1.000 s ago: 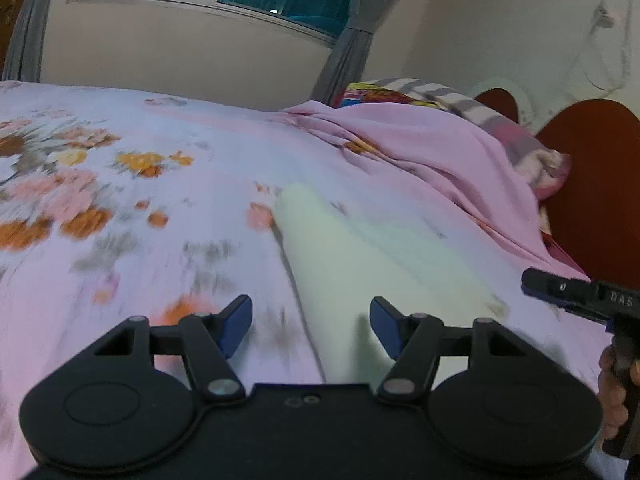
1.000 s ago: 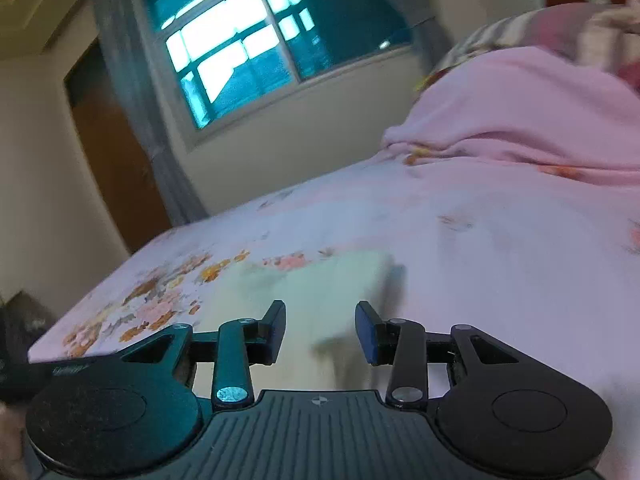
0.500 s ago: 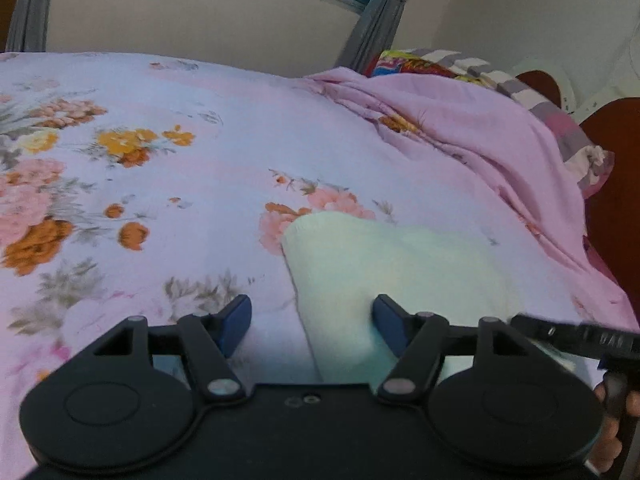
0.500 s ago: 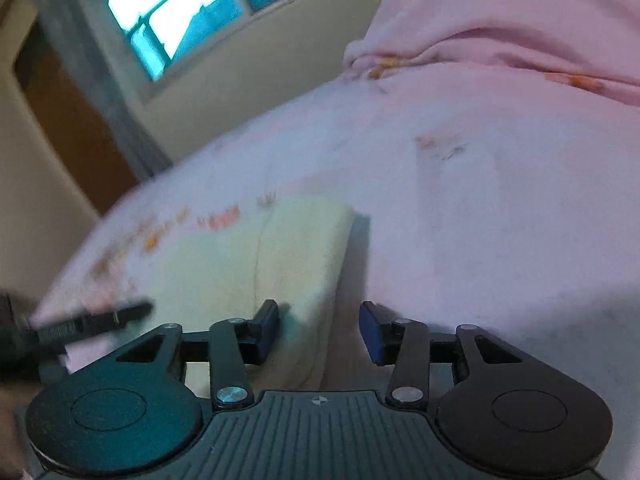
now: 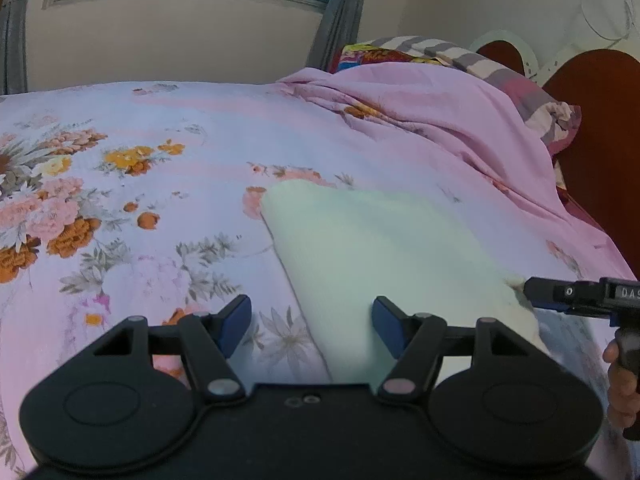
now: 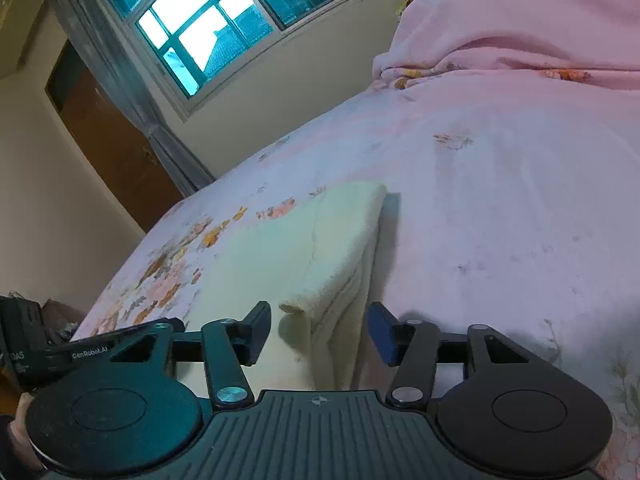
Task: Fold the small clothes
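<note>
A pale cream folded cloth (image 5: 380, 248) lies flat on the floral bedsheet (image 5: 120, 184). My left gripper (image 5: 311, 326) is open, low over the cloth's near left edge, with the edge running between its fingers. My right gripper (image 6: 318, 328) is open around the cloth's near right corner (image 6: 328, 308), where stacked folded layers show. The cloth (image 6: 288, 256) stretches away to the left in the right wrist view. The right gripper also shows at the right edge of the left wrist view (image 5: 576, 294).
A bunched pink blanket (image 5: 432, 120) and striped pillows (image 5: 500, 68) lie at the bed's head by a wooden headboard (image 5: 600, 140). A window (image 6: 224, 20), curtains and a brown door (image 6: 116, 148) stand beyond the bed.
Both grippers have come down and closer to the cloth. The right gripper now straddles the near right corner. Both stay open.
</note>
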Motion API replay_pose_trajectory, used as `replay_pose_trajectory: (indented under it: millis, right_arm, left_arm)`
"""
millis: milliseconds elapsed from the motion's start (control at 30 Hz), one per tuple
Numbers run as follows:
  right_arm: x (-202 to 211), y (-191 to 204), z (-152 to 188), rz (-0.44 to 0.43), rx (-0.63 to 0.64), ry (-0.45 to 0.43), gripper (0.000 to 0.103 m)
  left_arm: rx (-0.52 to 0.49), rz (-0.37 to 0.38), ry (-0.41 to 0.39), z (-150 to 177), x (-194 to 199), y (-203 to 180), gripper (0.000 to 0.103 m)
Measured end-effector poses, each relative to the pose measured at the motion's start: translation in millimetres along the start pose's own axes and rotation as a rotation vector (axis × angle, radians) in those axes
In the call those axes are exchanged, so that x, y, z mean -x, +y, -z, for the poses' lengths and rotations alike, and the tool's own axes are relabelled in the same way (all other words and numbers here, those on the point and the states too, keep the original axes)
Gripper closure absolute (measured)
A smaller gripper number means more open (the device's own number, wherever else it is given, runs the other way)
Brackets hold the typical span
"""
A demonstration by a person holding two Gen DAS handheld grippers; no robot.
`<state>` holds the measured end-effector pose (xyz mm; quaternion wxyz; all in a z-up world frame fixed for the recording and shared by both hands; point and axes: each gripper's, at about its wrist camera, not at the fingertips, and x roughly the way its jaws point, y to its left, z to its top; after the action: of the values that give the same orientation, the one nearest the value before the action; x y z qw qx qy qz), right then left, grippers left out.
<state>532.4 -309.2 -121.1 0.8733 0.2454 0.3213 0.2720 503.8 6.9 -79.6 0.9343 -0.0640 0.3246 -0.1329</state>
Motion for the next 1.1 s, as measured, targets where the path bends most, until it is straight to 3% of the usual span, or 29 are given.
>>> replay_pose_trajectory:
  millis: [167, 267, 400, 500, 600, 667, 767, 900, 1000, 1033, 1067, 1100]
  right_arm:
    - [18.0, -12.1, 0.7, -0.042, -0.055, -0.002, 0.048]
    - [21.1, -18.6, -0.5, -0.060, -0.070, 0.001, 0.048]
    - [19.5, -18.4, 5.2, -0.091, -0.094, 0.041, 0.048]
    - [28.7, -13.7, 20.2, -0.097, -0.084, 0.093, 0.048]
    - [57.6, -13.3, 43.0, -0.124, -0.111, 0.065, 0.048]
    - [72.9, -11.8, 59.8, -0.150, -0.138, 0.057, 0.048]
    - [77.0, -2.6, 74.3, -0.121, -0.137, 0.052, 0.049]
    - [70.6, 2.3, 77.0, -0.098, -0.194, 0.008, 0.058]
    - [62.4, 0.6, 79.1, -0.075, -0.247, 0.021, 0.058]
    - [60.8, 2.1, 78.6, -0.067, -0.244, 0.026, 0.061]
    - [58.2, 1.3, 76.9, -0.057, -0.250, 0.033, 0.086]
    - [56.6, 0.2, 76.1, -0.058, -0.265, 0.045, 0.092]
  left_arm:
    - [0.094, 0.154, 0.032, 9.0, -2.3, 19.0, 0.037]
    - [0.151, 0.203, 0.068, 15.1, -10.3, 31.2, 0.040]
    - [0.236, 0.318, 0.108, 24.5, -10.8, 42.9, 0.040]
    - [0.269, 0.399, 0.151, 38.3, -4.3, 50.7, 0.040]
    - [0.356, 0.468, 0.170, 55.7, 10.2, 65.2, 0.040]
    - [0.417, 0.495, 0.165, 71.6, 21.0, 72.6, 0.040]
    - [0.447, 0.484, 0.146, 85.1, 32.3, 70.7, 0.040]
    - [0.534, 0.530, 0.159, 88.8, 24.9, 61.9, 0.037]
    - [0.551, 0.520, 0.178, 87.9, 17.8, 55.9, 0.044]
    - [0.553, 0.512, 0.177, 87.2, 16.3, 54.8, 0.052]
    - [0.557, 0.517, 0.199, 87.5, 12.2, 54.0, 0.090]
    - [0.570, 0.517, 0.233, 89.2, 6.6, 54.2, 0.089]
